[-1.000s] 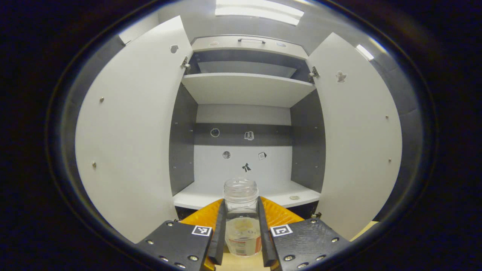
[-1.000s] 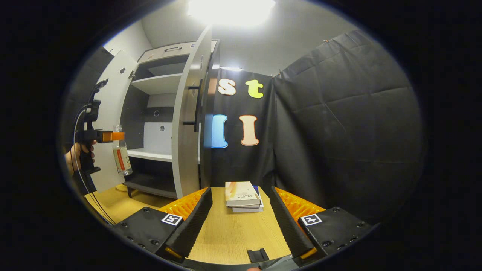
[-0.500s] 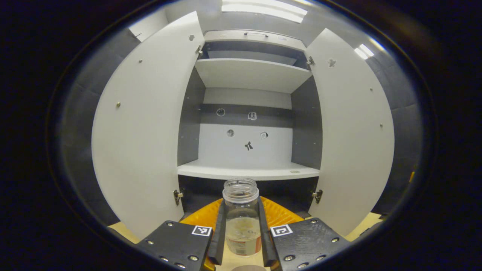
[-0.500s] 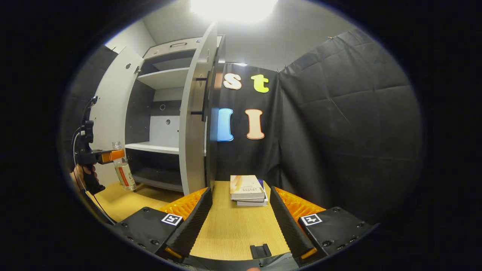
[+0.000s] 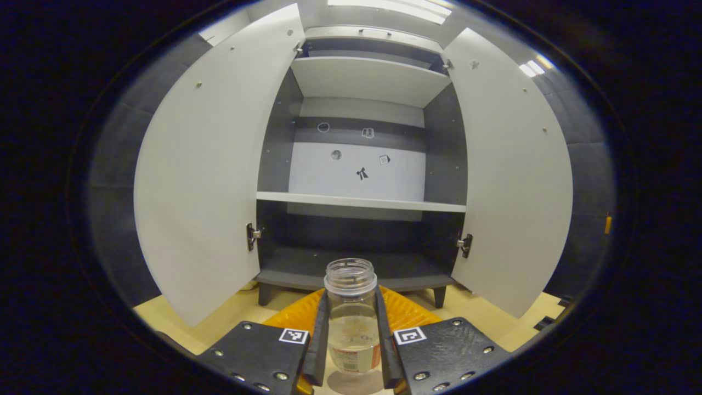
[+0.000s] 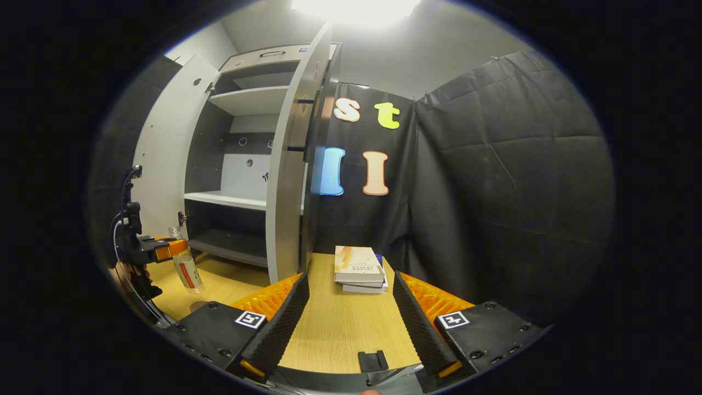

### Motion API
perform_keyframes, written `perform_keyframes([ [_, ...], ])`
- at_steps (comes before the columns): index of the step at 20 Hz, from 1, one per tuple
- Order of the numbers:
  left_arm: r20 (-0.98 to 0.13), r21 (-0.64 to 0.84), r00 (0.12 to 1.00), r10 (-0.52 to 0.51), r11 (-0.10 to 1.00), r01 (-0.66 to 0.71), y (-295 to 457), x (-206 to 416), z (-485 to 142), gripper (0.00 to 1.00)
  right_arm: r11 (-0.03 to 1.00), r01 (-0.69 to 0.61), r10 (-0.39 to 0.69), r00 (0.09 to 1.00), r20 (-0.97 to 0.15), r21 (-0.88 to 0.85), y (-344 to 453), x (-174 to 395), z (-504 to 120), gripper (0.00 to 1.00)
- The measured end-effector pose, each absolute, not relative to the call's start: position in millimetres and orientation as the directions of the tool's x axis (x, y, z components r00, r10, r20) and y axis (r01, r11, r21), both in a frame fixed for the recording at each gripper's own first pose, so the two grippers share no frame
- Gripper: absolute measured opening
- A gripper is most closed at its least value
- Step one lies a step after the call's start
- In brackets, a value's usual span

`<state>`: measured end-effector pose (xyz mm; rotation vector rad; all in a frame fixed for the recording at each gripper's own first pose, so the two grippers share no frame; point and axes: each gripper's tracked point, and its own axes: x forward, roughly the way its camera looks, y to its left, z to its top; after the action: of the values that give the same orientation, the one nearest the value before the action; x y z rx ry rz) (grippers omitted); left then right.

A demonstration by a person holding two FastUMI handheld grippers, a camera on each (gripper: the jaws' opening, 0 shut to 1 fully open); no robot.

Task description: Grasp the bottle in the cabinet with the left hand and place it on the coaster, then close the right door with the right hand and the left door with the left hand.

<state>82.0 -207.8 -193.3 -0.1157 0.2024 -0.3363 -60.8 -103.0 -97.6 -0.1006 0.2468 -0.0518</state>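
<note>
My left gripper [image 5: 351, 340] is clamped on the bottle [image 5: 351, 318], both fingers pressing its sides below the threaded neck. The bottle is clear plastic, round, uncapped, with a red-and-white label low on its body. In the right gripper view its long axis runs nearly upright, mouth up and tilted slightly, base hanging just above the wooden table [image 6: 334, 329]. A round grey coaster [image 5: 355, 383] lies just under the bottle. Ahead stands the cabinet [image 5: 362, 164], matte grey and white, with the left door [image 5: 203, 175] and right door [image 5: 510, 175] both swung wide. My right gripper [image 6: 351, 323] is spread wide and holds nothing; a stack of books [image 6: 359, 269] lies beyond it.
</note>
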Motion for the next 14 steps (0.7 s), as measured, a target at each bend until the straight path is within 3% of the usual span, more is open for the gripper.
perform_keyframes([
  [6, -0.244, -0.144, 0.907, -0.342, 0.938, 0.315, -213.9, 69.0, -247.0, 0.41, 0.995, 0.047, -0.069, 0.964, -0.258, -0.091, -101.0, -56.7, -103.1, 0.98],
  [10, -0.211, -0.132, 0.914, -0.346, 0.937, 0.324, -218.9, 64.1, -249.3, 0.41, 0.995, 0.052, -0.072, 0.96, -0.27, -0.083, -100.1, -53.1, -106.9, 0.98],
  [14, -0.224, -0.136, 0.902, -0.369, 0.928, 0.346, -227.2, 55.9, -249.5, 0.5, 0.997, 0.065, -0.077, 0.961, -0.266, -0.052, -102.0, -49.8, -103.2, 0.97],
])
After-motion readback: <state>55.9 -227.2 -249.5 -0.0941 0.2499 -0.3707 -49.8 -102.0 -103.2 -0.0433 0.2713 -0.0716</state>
